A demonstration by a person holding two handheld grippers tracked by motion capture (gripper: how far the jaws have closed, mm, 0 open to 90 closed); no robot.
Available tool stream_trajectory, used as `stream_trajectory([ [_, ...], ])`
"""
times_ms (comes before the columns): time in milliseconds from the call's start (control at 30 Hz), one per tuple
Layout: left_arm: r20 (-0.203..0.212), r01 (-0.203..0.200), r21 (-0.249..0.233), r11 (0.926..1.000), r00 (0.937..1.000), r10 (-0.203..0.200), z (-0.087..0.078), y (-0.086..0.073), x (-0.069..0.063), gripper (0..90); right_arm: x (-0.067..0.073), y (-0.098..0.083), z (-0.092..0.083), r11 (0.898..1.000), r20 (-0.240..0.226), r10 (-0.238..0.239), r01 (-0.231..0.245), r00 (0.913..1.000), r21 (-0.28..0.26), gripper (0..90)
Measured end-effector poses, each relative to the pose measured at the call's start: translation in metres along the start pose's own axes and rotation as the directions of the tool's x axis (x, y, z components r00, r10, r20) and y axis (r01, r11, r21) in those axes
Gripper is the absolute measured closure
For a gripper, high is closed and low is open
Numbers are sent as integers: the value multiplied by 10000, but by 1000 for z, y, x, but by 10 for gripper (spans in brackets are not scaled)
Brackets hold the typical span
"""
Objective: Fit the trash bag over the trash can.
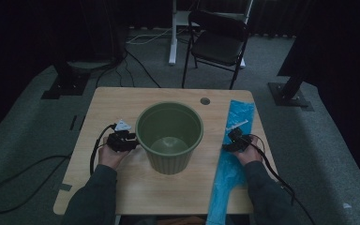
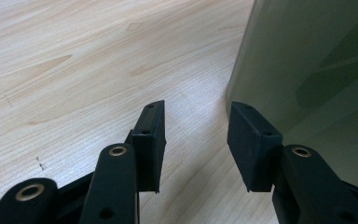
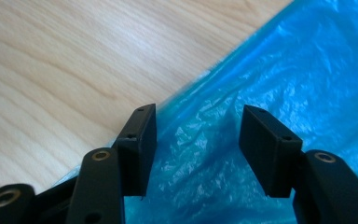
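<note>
Two handheld grippers work at a light wooden table (image 1: 122,101). At the table's centre stands a green ribbed bucket (image 1: 169,136), upright and open at the top. Along the right edge of the table lies a blue plastic bag (image 1: 234,140), flattened into a long strip running from the far side to the near edge.

Left gripper (image 1: 122,140): positioned just beside the bucket's left wall, held in the person's left hand (image 1: 110,157). In the left gripper view, its jaws stand wide apart with bare table between them; the right-hand jaw sits close against the bucket wall (image 2: 307,70), though contact cannot be confirmed. Nothing is held.

Right gripper (image 1: 238,139): positioned over the left edge of the bag, roughly midway along the strip, held in the person's right hand (image 1: 248,154). In the right gripper view, its jaws are parted with crinkled blue film (image 3: 200,140) between them. One jaw sits at the bag's edge where film meets wood (image 3: 51,70); the other is over the bag. The pads do not press the film together, so no grip is established.

Beyond the table, a dark folding chair (image 1: 218,42) stands on grey carpet.
</note>
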State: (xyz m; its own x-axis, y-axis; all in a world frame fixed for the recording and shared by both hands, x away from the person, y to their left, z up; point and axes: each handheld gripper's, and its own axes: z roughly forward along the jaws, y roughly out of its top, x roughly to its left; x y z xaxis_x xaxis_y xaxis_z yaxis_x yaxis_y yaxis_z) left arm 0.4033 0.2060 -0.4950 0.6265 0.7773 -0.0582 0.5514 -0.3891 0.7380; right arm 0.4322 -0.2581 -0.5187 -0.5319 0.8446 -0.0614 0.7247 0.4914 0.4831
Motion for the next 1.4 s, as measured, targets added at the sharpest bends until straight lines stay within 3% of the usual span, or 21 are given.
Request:
stream_trajectory([
  [267, 10, 11, 27, 10000, 10000, -11, 1, 0, 0, 566, -11, -11, -7, 9998, -290, 205, -202, 9994, 80, 488],
  [433, 19, 9, 25, 10000, 10000, -9, 2, 1, -1, 566, -12, 2, -8, 9982, -270, 468, -478, 9985, -373, 476],
  [600, 15, 9, -23, 10000, 10000, -9, 0, 0, 0, 566, -15, 16, 0, 9952, 2, 880, -879, 9961, -427, 496],
  [733, 24, 46, -40, 10000, 10000, -46, -1, 0, 1, 565, -17, 19, 7, 9914, -57, 1254, -1255, 9921, -374, 526],
  [967, 26, 54, -33, 10000, 10000, -54, 0, 1, 1, 565, -21, 20, 13, 9861, 195, 1654, -1650, 9860, -182, 697],
  [1100, 19, 43, -35, 10000, 10000, -43, 0, 1, 1, 565, -24, 18, 12, 9832, 258, 1817, -1811, 9830, -243, 870],
  [1167, 22, 48, -32, 10000, 10000, -48, 0, 0, 1, 565, -24, 17, 12, 9833, 232, 1803, -1797, 9833, -277, 890],
  [1233, 15, 56, -23, 10000, 10000, -56, 0, 0, 1, 565, -20, 18, 13, 9909, -123, 1302, -1306, 9914, -316, 897],
  [1267, 15, 56, -23, 10000, 10000, -56, 0, 0, 1, 566, -20, 18, 13, 9909, -123, 1302, -1306, 9914, -316, 897],
  [1300, 23, 52, -31, 10000, 10000, -52, 0, 0, 1, 565, -14, 19, 13, 9957, -398, 845, -859, 9956, -350, 897],
  [1400, 27, 24, 5, 10000, 10000, -24, 1, 1, 0, 566, -6, 21, 14, 9982, -614, 432, -456, 9972, -398, 897],
])
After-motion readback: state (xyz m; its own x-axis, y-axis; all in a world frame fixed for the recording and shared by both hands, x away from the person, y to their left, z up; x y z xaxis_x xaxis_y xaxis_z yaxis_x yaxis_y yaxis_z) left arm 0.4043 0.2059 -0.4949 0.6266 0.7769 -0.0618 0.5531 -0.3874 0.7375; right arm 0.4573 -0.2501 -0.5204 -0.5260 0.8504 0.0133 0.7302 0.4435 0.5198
